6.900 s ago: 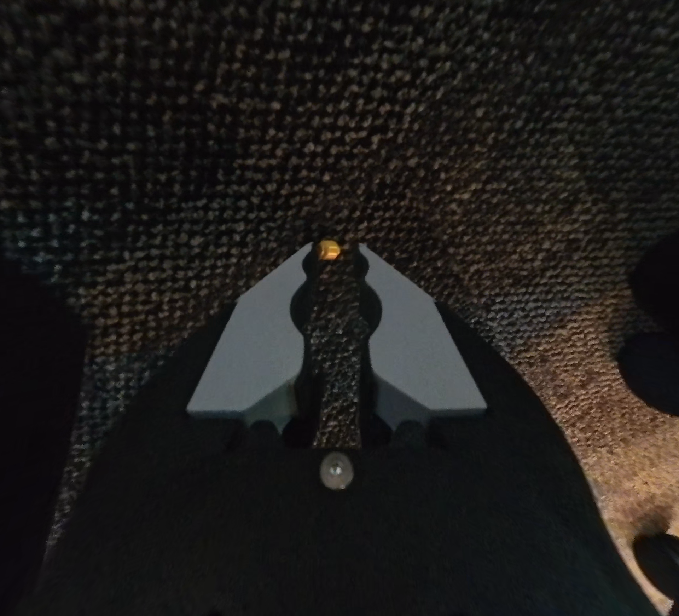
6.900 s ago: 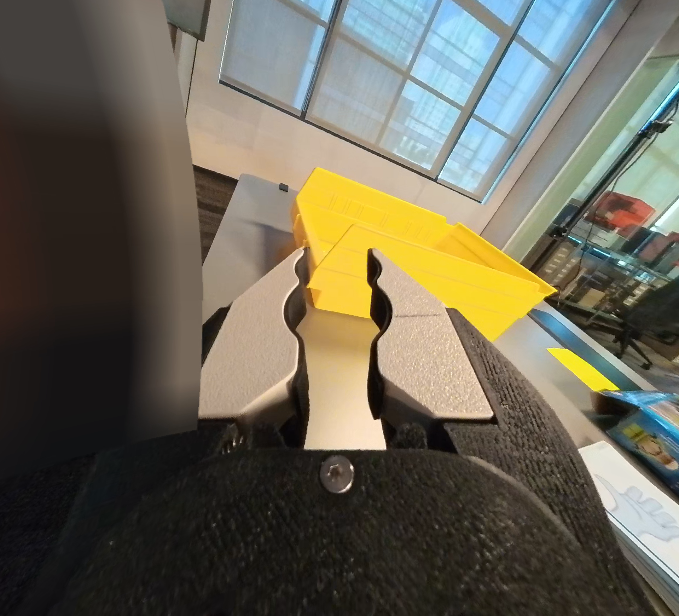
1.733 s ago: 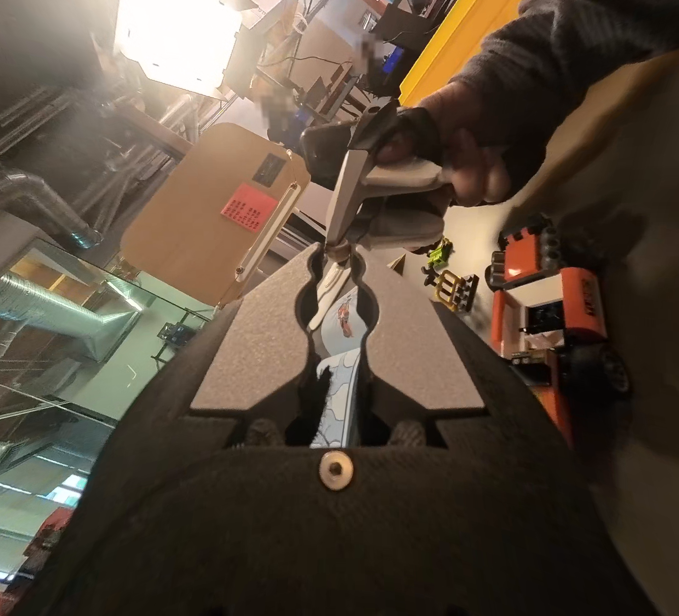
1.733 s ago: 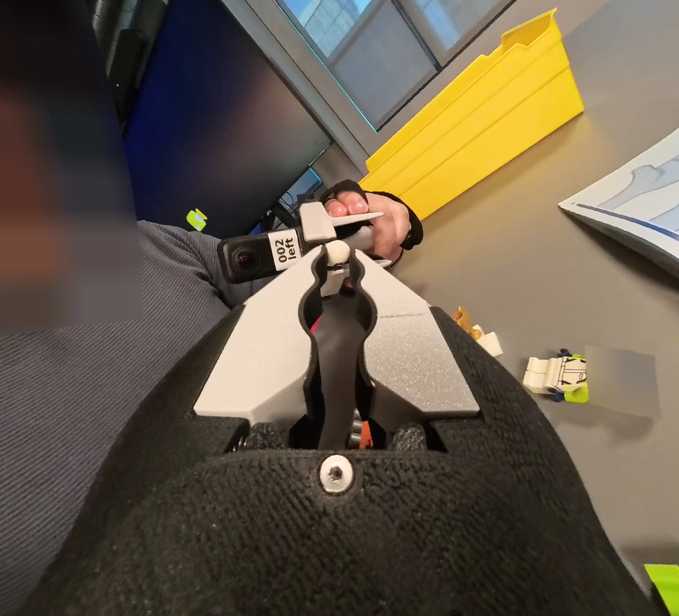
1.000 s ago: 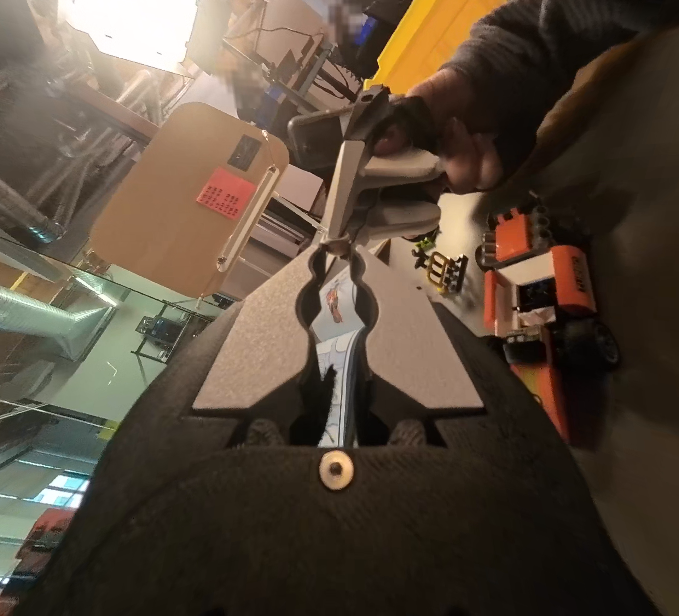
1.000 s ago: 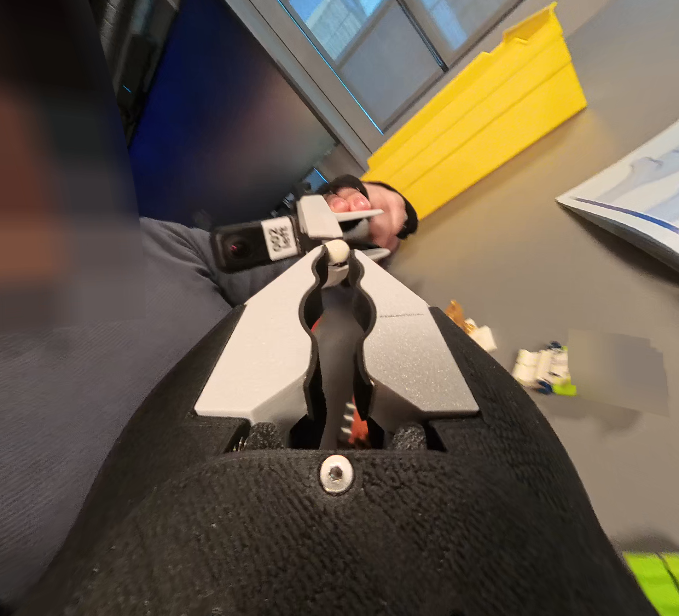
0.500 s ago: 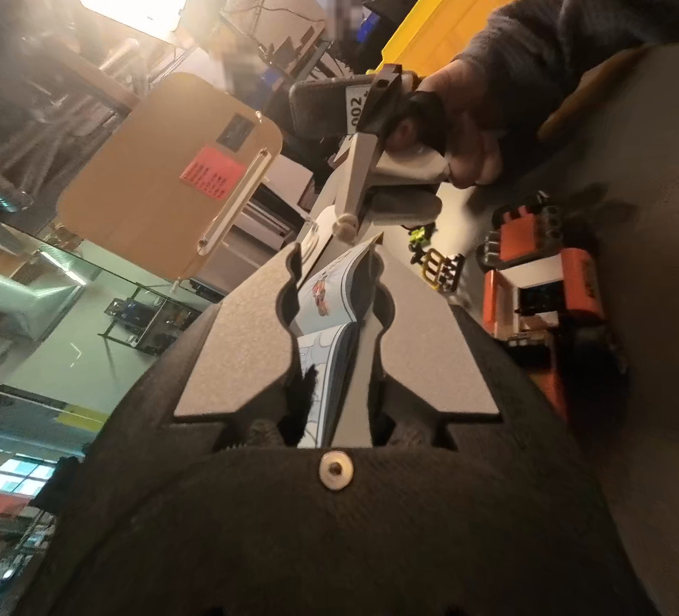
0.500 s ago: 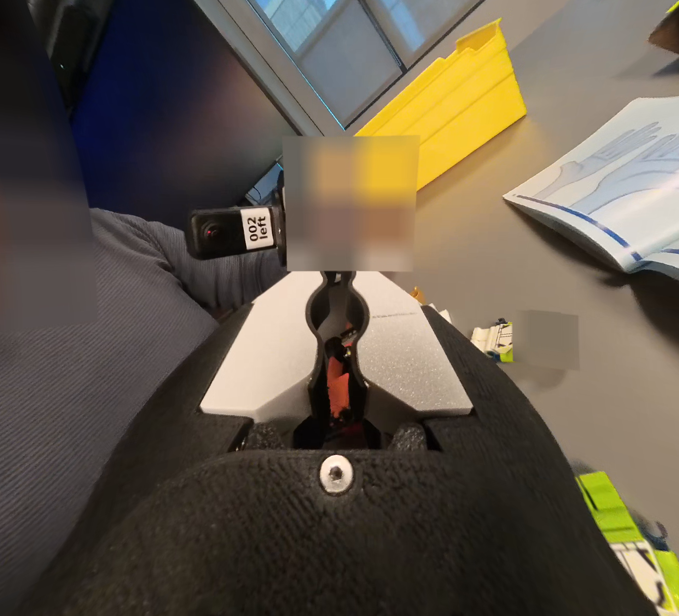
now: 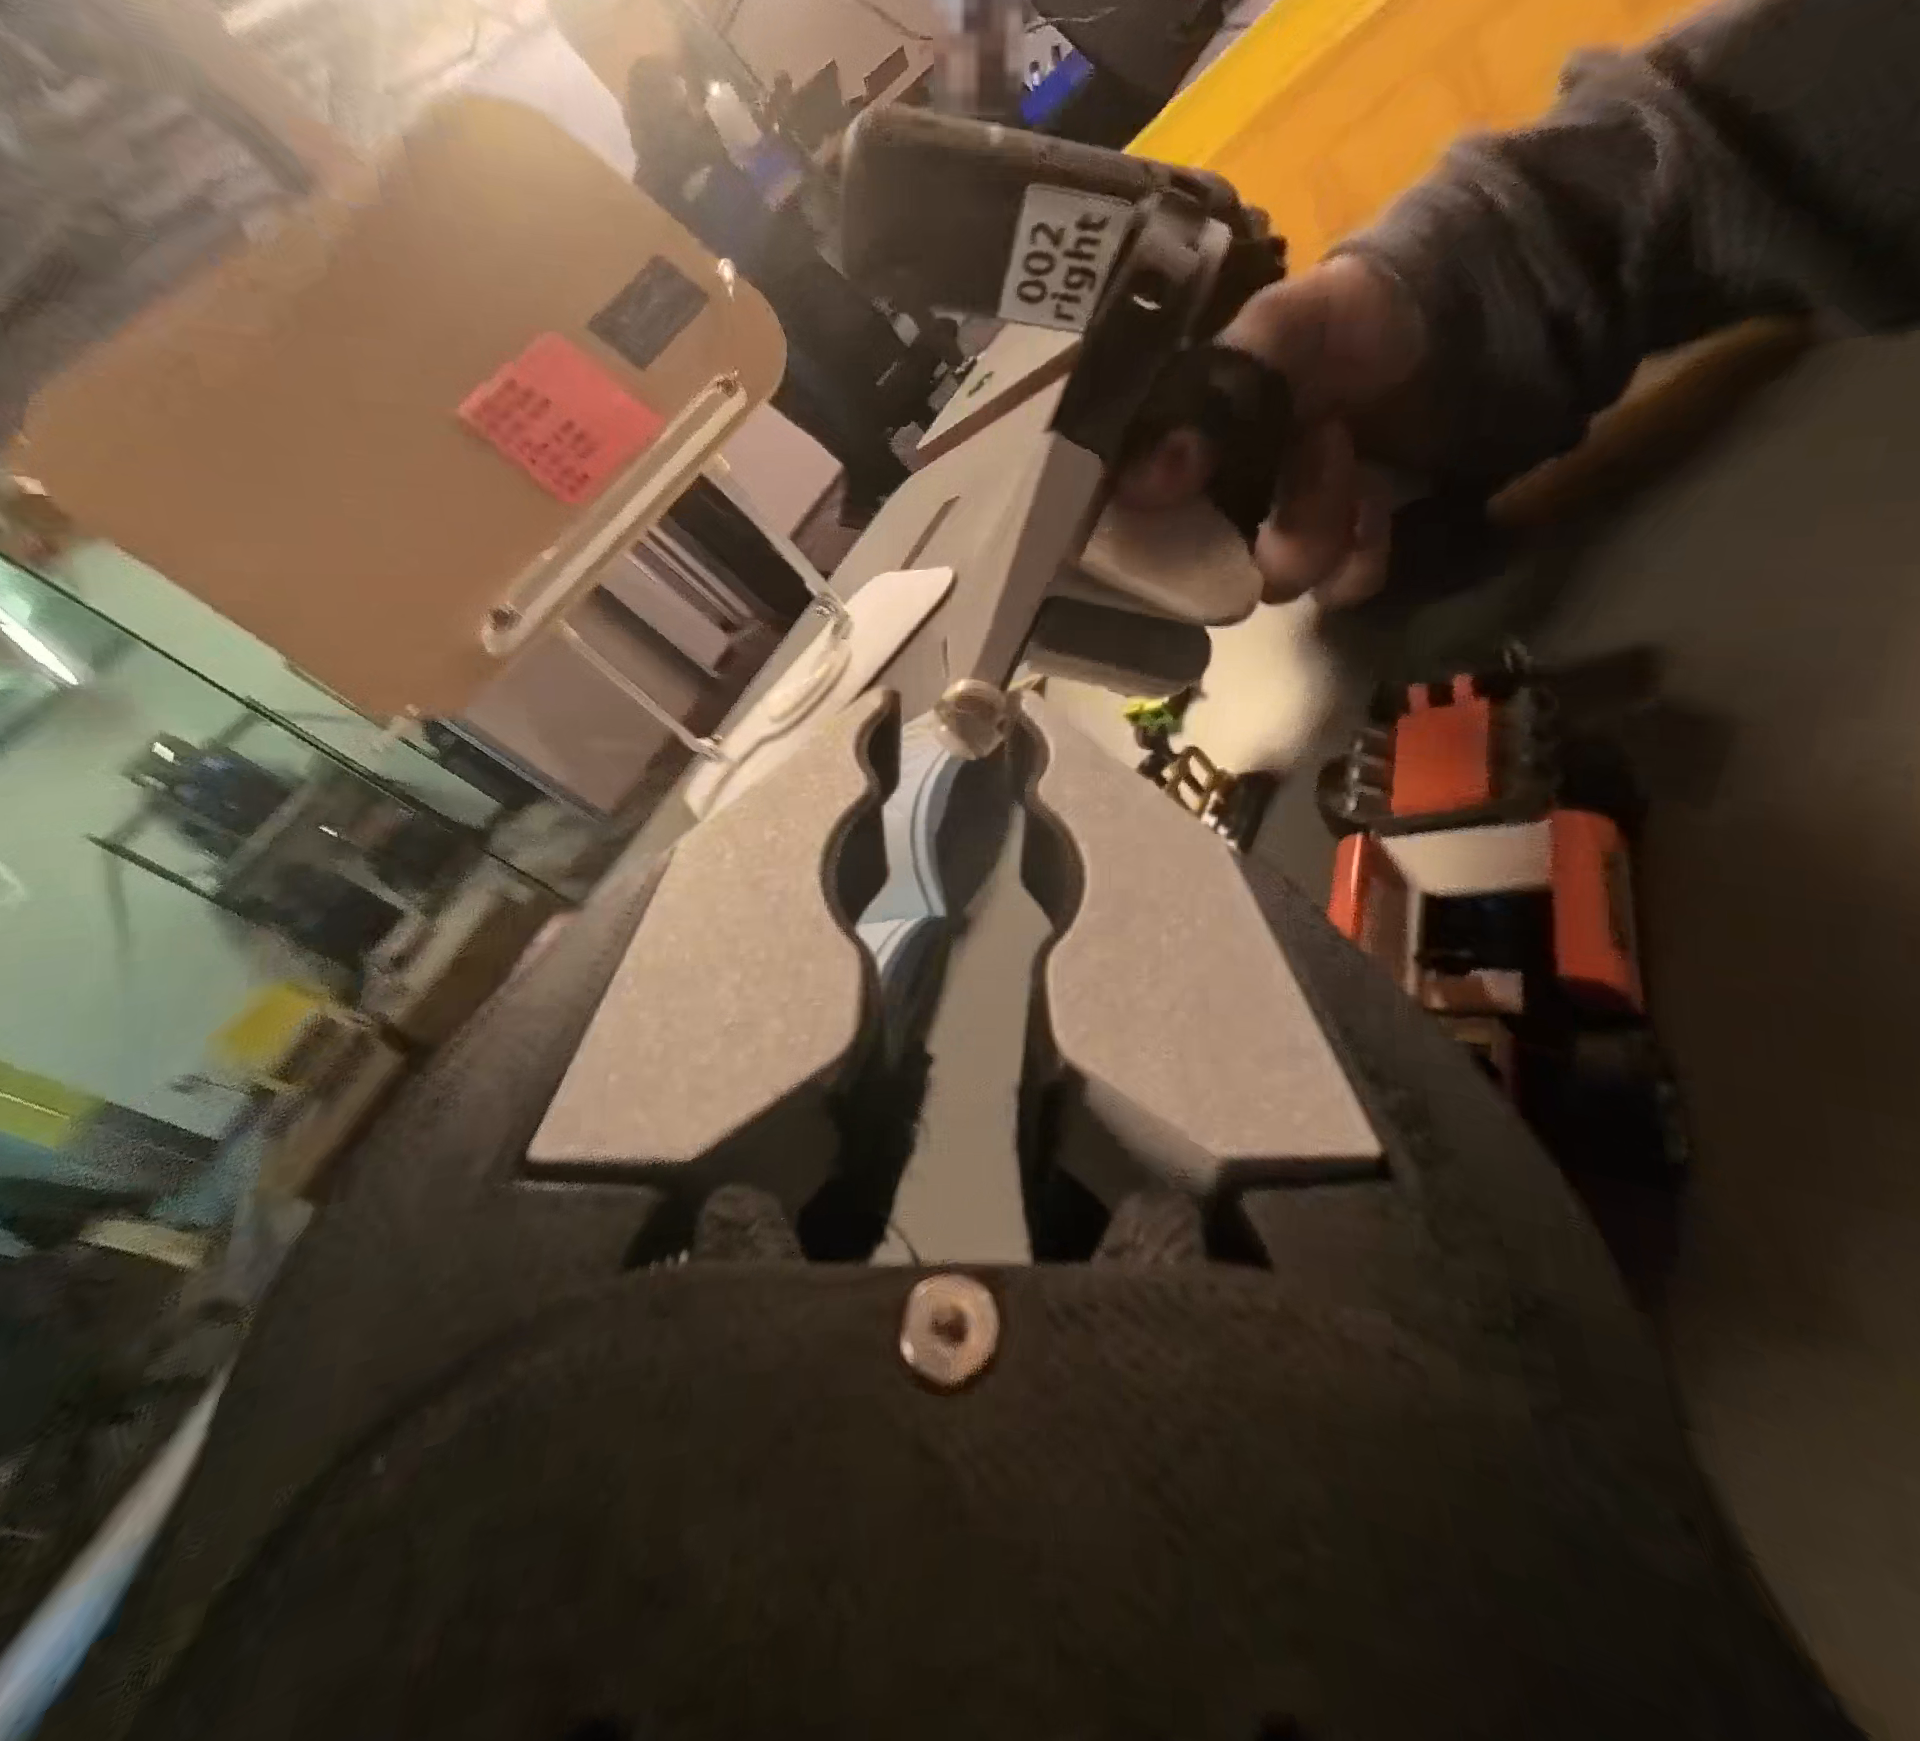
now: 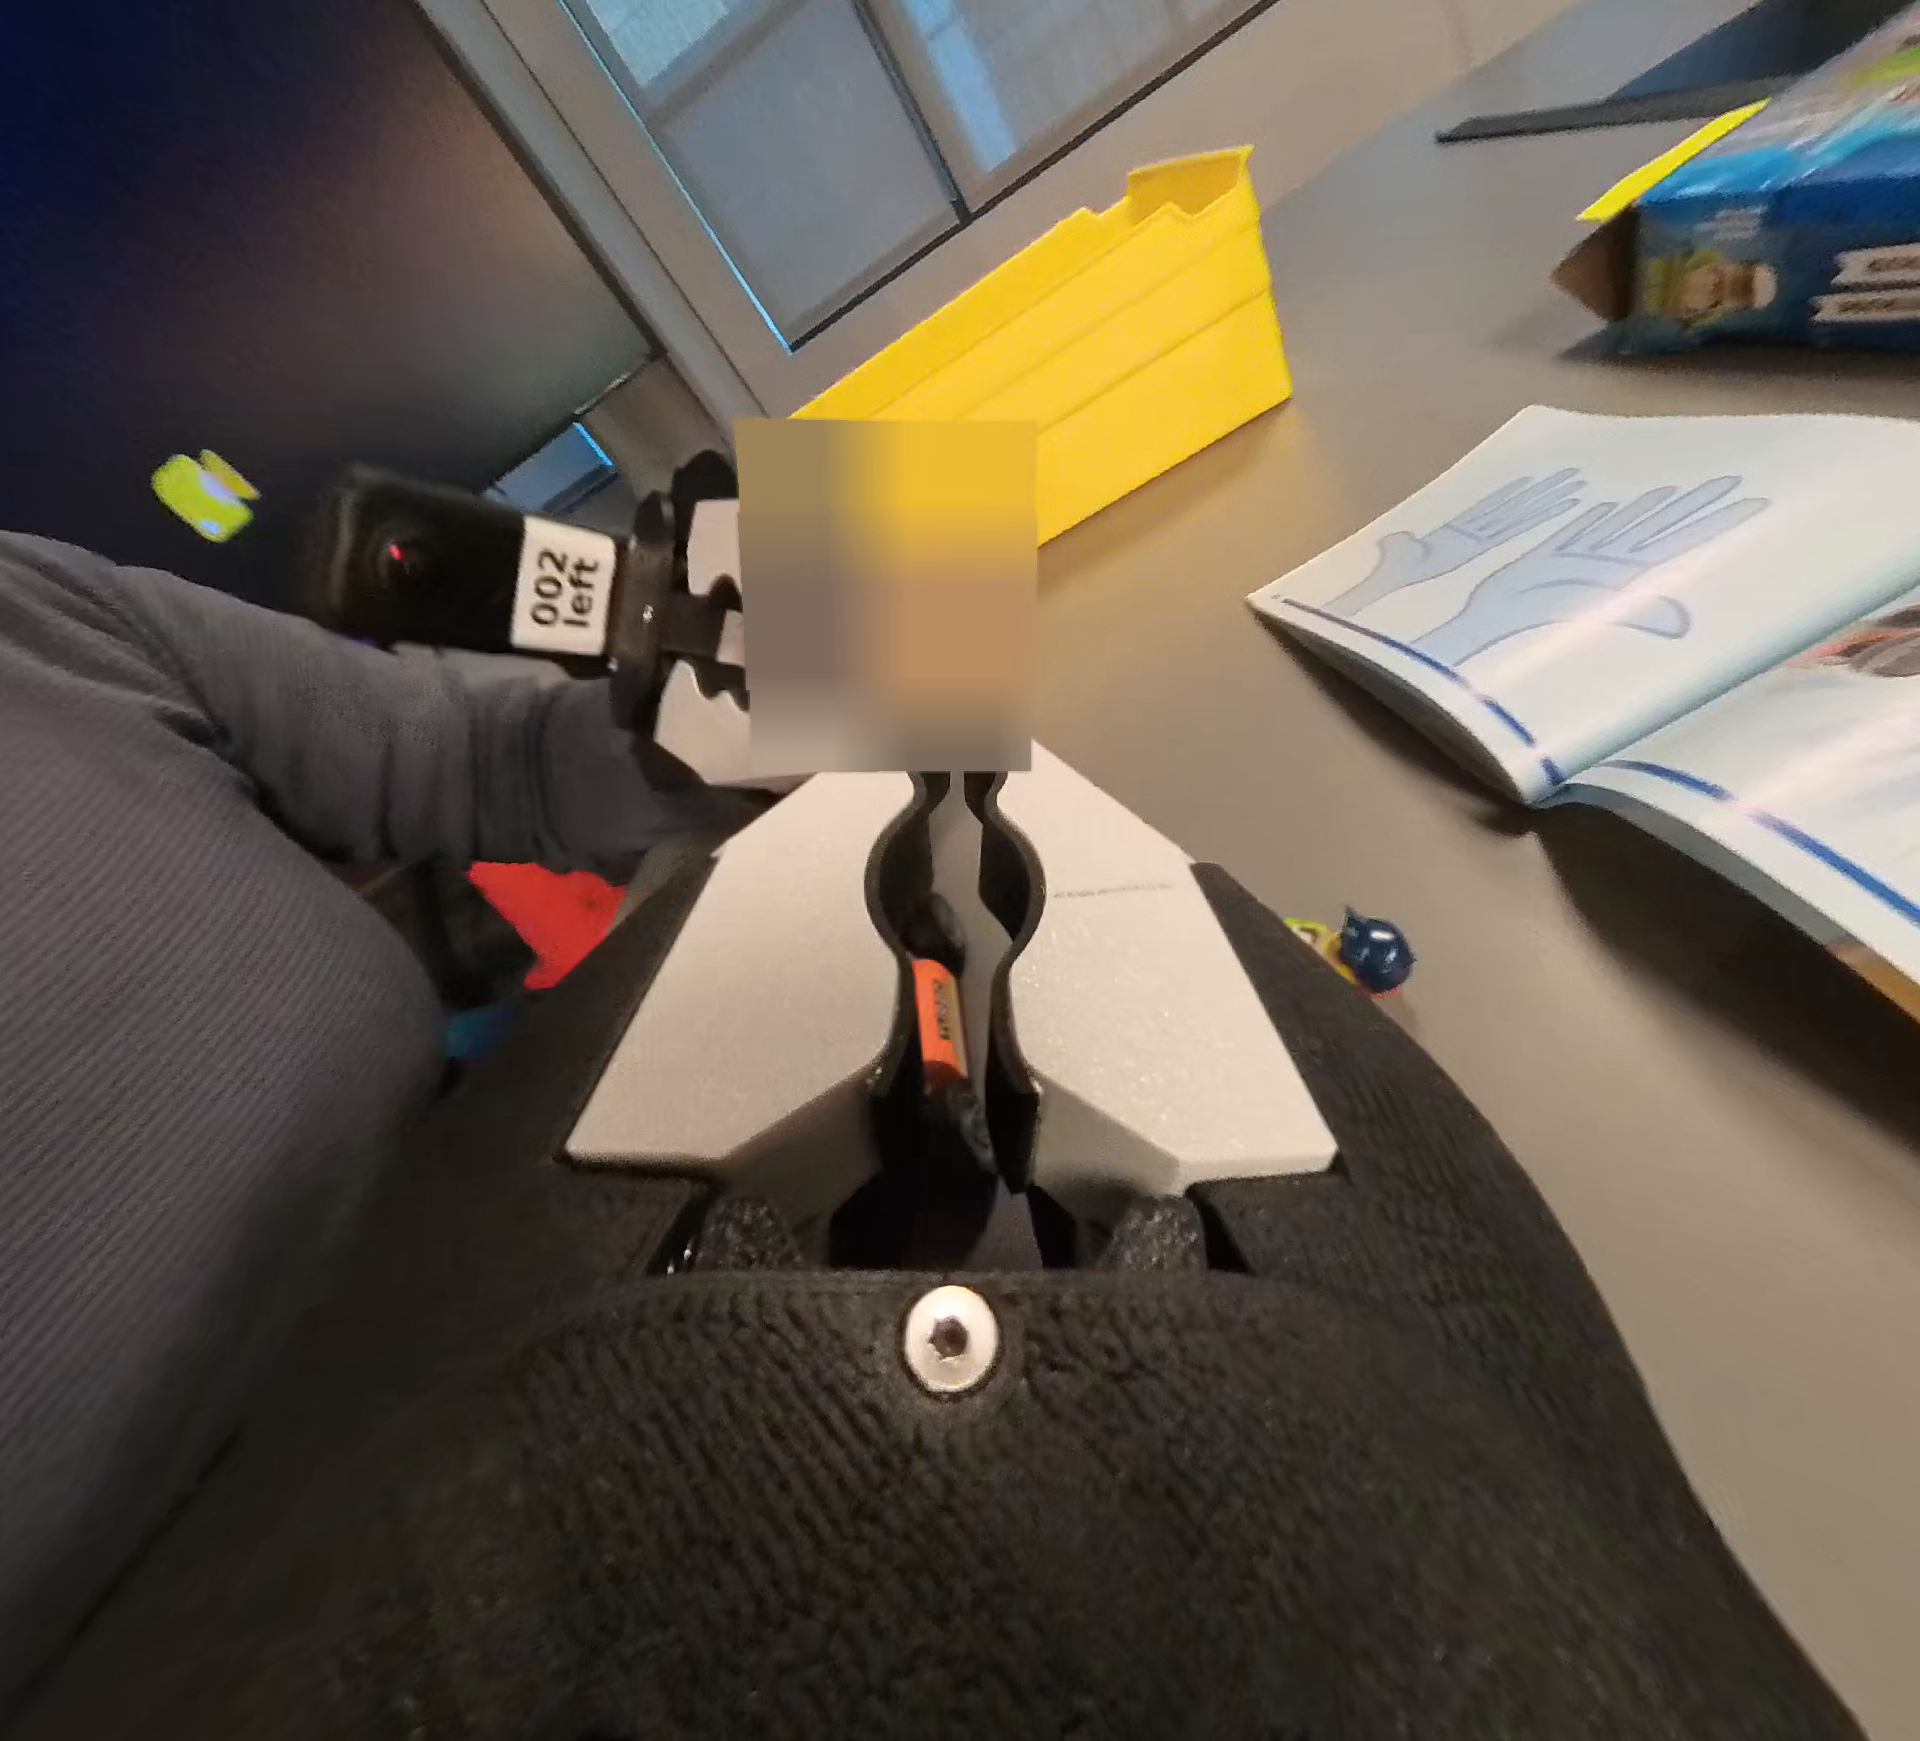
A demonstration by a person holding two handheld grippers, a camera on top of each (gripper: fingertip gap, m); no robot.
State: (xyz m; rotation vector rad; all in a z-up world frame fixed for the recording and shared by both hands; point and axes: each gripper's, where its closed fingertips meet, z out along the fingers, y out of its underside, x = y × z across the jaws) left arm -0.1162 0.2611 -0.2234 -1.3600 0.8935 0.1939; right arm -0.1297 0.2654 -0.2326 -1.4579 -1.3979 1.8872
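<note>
My left gripper [image 9: 961, 727] is open. A small pale round piece [image 9: 968, 715] sits between its tips, close to the right fingertip [image 9: 1044, 756], with a gap on the other side. My right gripper [image 9: 979, 689] comes in from the upper right, held by a hand [image 9: 1309, 444], and its tips are shut on that round piece. In the right wrist view a blur patch covers my right gripper's tips [image 10: 945, 785]; the fingers below it stand almost together. The left gripper [image 10: 696, 652] shows just beyond, partly under the patch.
An orange and white toy truck [image 9: 1486, 891] stands on the grey table [image 10: 1455, 1172] close to the right. Small loose pieces [image 9: 1205, 782] lie beyond it. An open booklet [image 10: 1610, 652], a yellow bin [image 10: 1091, 372] and a blue box [image 10: 1787, 257] lie farther off. A sleeved arm [image 10: 208, 756] is at the left. Less than 4 cm separates the two grippers' tips.
My left jaws opened wide off the round piece half a second ago and have since narrowed around it. My right jaws closed tighter and keep the piece. Both grippers tilted.
</note>
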